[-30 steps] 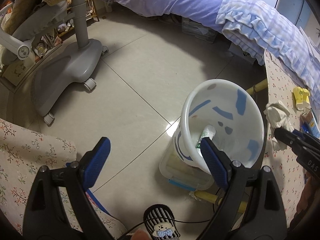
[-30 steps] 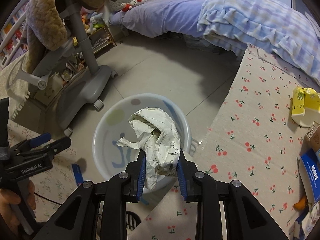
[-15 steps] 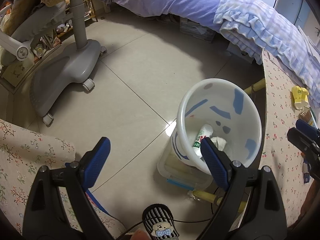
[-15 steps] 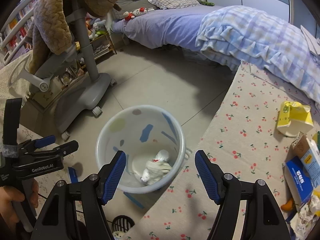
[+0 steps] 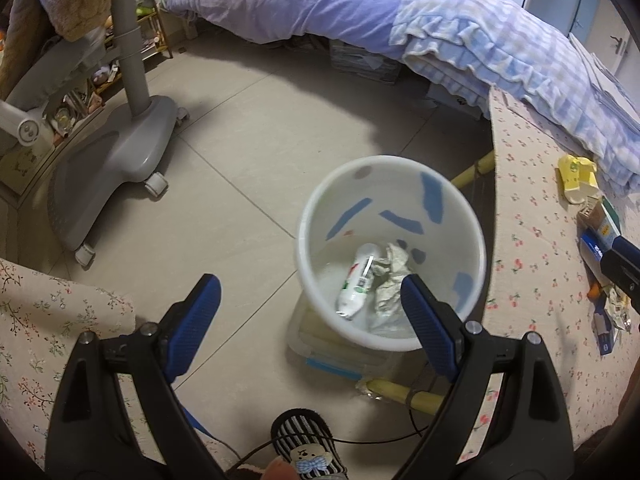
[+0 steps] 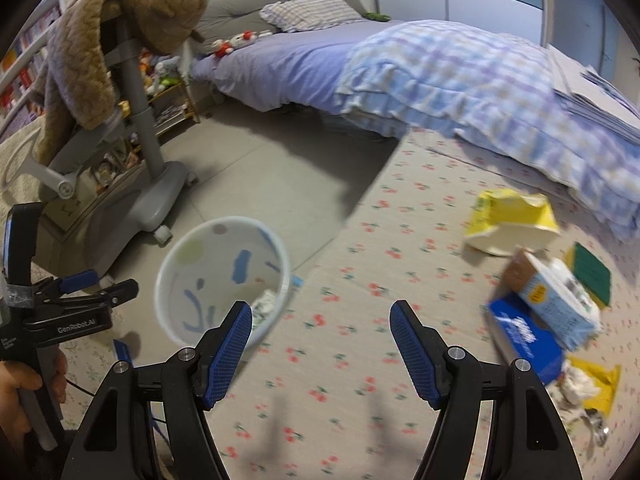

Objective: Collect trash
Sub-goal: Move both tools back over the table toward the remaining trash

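A home bedroom, likely a child's. A bed [image 6: 304, 60] with purple sheet, ruffled checked quilt [image 6: 480, 80] and pillow [image 6: 308, 10] fills the back, soft toys [image 6: 234, 44] lying on it. A shelf [image 6: 168, 96] of toys stands on the tiled floor [image 5: 240, 128] beside a grey chair [image 6: 136, 184].

Soft, even indoor light fills both fisheye views, whose edges bend into black corners. A broad shadow falls across the tiled floor [image 5: 248, 128]. The right wrist view is smeared with motion blur
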`<state>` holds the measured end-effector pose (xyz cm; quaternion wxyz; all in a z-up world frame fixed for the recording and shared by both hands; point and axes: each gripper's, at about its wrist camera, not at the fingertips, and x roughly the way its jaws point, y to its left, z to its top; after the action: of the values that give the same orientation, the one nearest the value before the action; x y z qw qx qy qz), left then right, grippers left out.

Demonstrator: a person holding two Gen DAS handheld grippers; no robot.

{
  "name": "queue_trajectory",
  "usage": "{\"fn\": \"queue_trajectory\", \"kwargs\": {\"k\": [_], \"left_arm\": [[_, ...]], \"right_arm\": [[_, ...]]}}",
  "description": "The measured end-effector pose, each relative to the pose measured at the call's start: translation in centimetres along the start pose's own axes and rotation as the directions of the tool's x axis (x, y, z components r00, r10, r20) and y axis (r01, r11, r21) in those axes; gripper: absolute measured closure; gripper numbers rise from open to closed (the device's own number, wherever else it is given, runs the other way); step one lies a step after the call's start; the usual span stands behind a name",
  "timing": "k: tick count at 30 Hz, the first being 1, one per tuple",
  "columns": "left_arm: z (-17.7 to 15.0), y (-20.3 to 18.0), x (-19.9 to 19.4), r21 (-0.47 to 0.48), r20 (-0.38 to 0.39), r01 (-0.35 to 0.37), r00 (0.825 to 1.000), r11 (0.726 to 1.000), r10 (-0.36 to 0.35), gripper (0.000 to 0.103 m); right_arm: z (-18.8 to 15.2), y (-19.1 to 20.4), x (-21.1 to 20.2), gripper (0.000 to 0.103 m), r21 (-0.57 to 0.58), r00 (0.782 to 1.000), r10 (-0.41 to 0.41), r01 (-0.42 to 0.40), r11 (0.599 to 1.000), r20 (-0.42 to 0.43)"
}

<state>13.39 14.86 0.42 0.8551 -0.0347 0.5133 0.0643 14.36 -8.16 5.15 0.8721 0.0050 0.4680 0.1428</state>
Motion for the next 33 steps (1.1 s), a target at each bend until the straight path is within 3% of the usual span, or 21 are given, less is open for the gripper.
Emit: {"fn": "queue_trajectory", "kwargs": {"k": [19,33], "left_arm": [[0.5,-9.4,-1.5,0.115,0.011,0.088,0.996,0.989,-0.09,0.012],[0.4,-17.5,-1.3,0.191,-0.013,0.149,0.989,0.97,-0.149,0.012]], "right_arm": [[-4.2,-13.3,-5.2,0.03,0.203,0.992,-0.123,0.124,0.971,-0.015],[-8.3,-23.9,-8.5,0.03,0.384,0.973,-0.223,0.227,0.895,-0.056]]}}
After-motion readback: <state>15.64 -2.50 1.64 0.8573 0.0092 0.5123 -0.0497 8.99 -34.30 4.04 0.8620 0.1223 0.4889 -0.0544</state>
